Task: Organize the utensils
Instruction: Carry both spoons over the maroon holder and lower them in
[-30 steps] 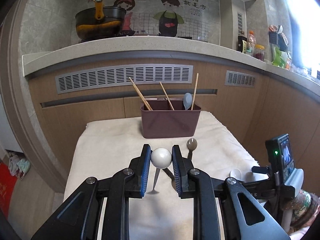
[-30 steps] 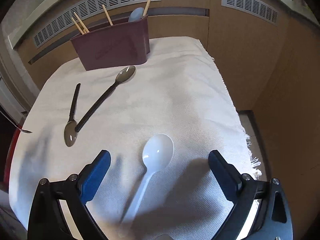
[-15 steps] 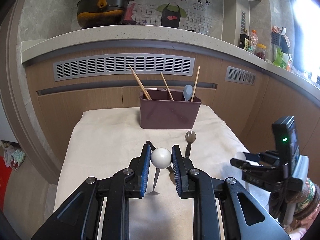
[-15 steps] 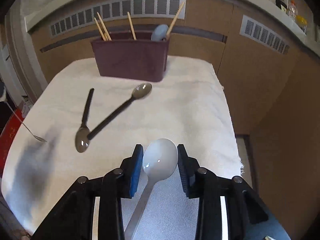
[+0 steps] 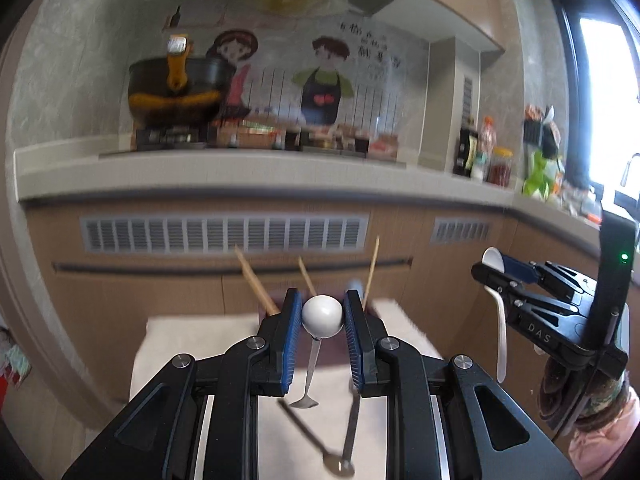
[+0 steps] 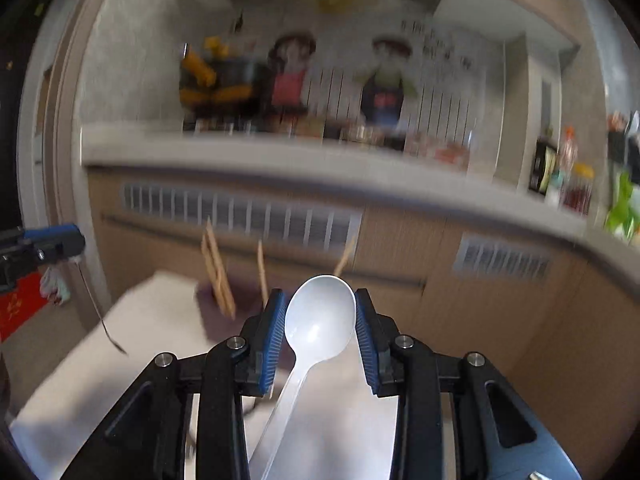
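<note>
My left gripper [image 5: 321, 312] is shut on the white round head of a thin metal-handled spoon [image 5: 322, 315], held above the table with its handle hanging down. My right gripper [image 6: 320, 316] is shut on the bowl of a white plastic spoon [image 6: 320, 320], lifted off the cloth; it also shows in the left wrist view [image 5: 494, 264]. The brown utensil holder [image 6: 240, 308] with chopsticks [image 5: 256, 284] stands behind both grippers, mostly hidden. Two dark spoons [image 5: 340, 462] lie on the cloth below.
A white cloth [image 6: 132, 340] covers the small table. Behind it stands a wooden cabinet front with vents [image 5: 224, 234] under a counter [image 5: 240, 172] holding a wok [image 5: 176, 92] and jars [image 5: 500, 166].
Both grippers have risen and tilted up with their spoons. The right gripper closed on the white plastic spoon and lifted it off the cloth. The views are motion-blurred.
</note>
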Available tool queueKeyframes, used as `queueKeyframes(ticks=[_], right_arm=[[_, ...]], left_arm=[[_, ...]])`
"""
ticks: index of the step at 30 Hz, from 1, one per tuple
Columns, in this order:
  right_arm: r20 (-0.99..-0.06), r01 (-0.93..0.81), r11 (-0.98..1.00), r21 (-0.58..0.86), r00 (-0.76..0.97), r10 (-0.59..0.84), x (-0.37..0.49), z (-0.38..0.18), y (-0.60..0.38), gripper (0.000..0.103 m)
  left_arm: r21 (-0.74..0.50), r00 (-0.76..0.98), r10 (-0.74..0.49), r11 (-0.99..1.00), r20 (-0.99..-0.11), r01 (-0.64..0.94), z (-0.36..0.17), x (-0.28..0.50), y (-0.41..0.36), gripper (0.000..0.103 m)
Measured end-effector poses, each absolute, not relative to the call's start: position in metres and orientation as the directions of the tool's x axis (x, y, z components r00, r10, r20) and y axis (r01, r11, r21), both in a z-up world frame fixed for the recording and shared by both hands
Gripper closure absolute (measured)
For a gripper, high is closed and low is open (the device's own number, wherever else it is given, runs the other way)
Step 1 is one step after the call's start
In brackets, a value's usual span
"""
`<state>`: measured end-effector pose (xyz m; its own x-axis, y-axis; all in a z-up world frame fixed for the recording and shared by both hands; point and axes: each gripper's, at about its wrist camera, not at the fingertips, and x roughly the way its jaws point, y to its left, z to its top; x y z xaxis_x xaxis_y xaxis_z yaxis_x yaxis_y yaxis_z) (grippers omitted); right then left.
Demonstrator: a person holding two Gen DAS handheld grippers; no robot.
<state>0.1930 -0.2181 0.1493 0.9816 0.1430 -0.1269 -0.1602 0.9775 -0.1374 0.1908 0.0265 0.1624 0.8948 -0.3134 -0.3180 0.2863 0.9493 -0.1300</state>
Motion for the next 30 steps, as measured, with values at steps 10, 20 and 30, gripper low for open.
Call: queueKeyframes(ticks=[10, 20, 30], right_arm=[[0.013, -0.123, 0.983, -0.136, 0.992, 0.126, 0.283, 0.201, -0.198, 0.070], [-0.123, -0.127, 0.979, -0.157, 0.987, 0.108, 0.368, 0.146, -0.170, 0.070], [-0.239, -0.125, 0.982, -0.140, 0.967, 0.089, 0.417, 0.089, -0.167, 0.070]], left_arm=[[-0.163, 0.911, -0.320, 0.944, -0.259, 0.285, 0.206, 0.290, 0.024, 0.080], [-0.181, 0.888, -0.320, 0.945, -0.330, 0.273, 0.166, 0.359, 0.014, 0.081], [-0.220, 0.846, -0.334, 0.940, -0.416, 0.262, 0.108, 0.400, 0.006, 0.080]])
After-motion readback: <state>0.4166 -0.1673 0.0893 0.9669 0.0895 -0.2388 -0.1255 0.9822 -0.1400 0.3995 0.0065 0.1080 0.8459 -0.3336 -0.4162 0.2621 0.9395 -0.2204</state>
